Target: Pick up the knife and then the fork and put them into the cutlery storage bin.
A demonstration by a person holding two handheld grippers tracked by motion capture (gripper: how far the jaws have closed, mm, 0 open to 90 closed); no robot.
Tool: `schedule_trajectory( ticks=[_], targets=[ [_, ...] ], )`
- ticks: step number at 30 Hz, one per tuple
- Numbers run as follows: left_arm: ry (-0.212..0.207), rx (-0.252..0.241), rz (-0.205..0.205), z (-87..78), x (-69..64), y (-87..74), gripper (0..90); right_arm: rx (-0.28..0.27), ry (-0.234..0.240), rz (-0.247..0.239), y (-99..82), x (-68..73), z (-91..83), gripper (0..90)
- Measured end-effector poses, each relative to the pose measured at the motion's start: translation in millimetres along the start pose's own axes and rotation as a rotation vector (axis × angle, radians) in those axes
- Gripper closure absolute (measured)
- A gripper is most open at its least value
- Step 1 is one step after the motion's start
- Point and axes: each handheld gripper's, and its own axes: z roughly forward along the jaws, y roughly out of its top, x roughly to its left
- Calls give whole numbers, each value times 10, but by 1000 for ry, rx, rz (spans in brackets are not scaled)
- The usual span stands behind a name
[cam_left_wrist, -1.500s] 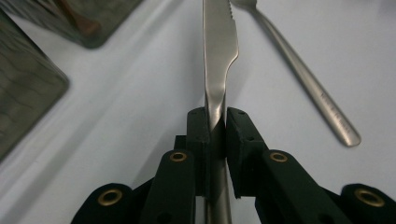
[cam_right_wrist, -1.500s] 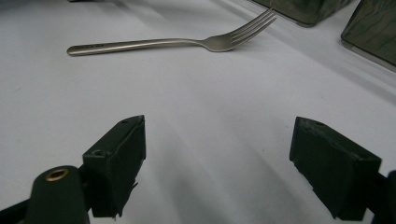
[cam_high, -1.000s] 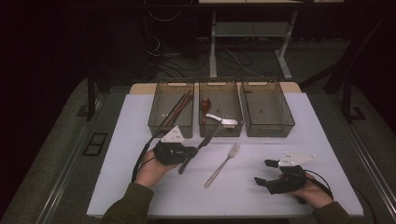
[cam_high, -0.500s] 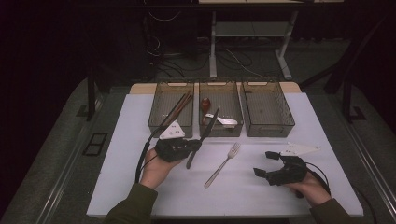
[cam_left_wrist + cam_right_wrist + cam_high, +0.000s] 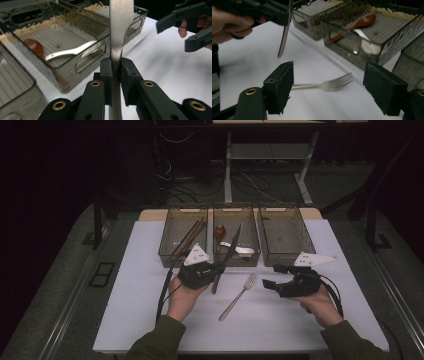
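My left gripper (image 5: 218, 269) is shut on a table knife (image 5: 227, 254) near its middle, held off the white mat. The blade (image 5: 120, 30) reaches over the front wall of the middle bin (image 5: 240, 262). In the right gripper view the knife (image 5: 284, 37) hangs at the upper left. A metal fork (image 5: 240, 295) lies flat on the mat between the two hands. My right gripper (image 5: 270, 276) hovers just right of the fork's tines. Its jaws stand apart and have just been closing, with nothing gripped. The fork (image 5: 329, 85) lies on the mat beyond them.
Three clear bins stand in a row at the mat's far edge. The left bin (image 5: 170, 251) holds chopsticks (image 5: 190, 235). A wooden spoon (image 5: 219, 231) and a white spoon (image 5: 239, 249) lie in the middle bin. The right bin (image 5: 285, 237) has a bare floor. The white mat (image 5: 145, 300) covers the table.
The left gripper has carried the knife up and toward the bins, so the blade now reaches over the middle one. The right gripper has risen and shifted left toward the fork.
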Motion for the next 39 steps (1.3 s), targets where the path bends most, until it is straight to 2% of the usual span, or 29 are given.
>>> schedule_trajectory(
  ticks=[2, 7, 11, 13, 15, 19, 22, 27, 34, 39],
  targets=[
    [0, -6, -2, 26, -27, 13, 793, -7, 23, -1, 77, -4, 35, 330],
    [6, 0, 5, 110, -105, -9, 793, -20, 66, 33, 248, -20, 113, 366],
    [10, -8, -7, 162, -146, -53, 793, -52, 98, 35, 365, -10, 145, 387],
    [8, -6, -5, 180, -166, -64, 792, -62, 122, 28, 424, 14, 174, 398],
    [5, -8, -2, 193, -189, -68, 793, -67, 126, 10, 458, 43, 216, 414],
    [-7, -11, 10, 210, -250, -64, 792, -57, 150, 7, 471, 78, 293, 477],
    [-14, -15, 16, 229, -310, -62, 792, -59, 164, 29, 457, 85, 327, 507],
    [-23, -15, 32, 248, -392, -59, 792, -74, 166, 44, 441, 124, 350, 618],
    [-34, -16, 42, 268, -429, -57, 792, -67, 173, 51, 434, 129, 364, 742],
    [-48, -25, 27, 281, -424, -62, 792, -73, 171, 72, 423, 107, 359, 791]
  ],
)
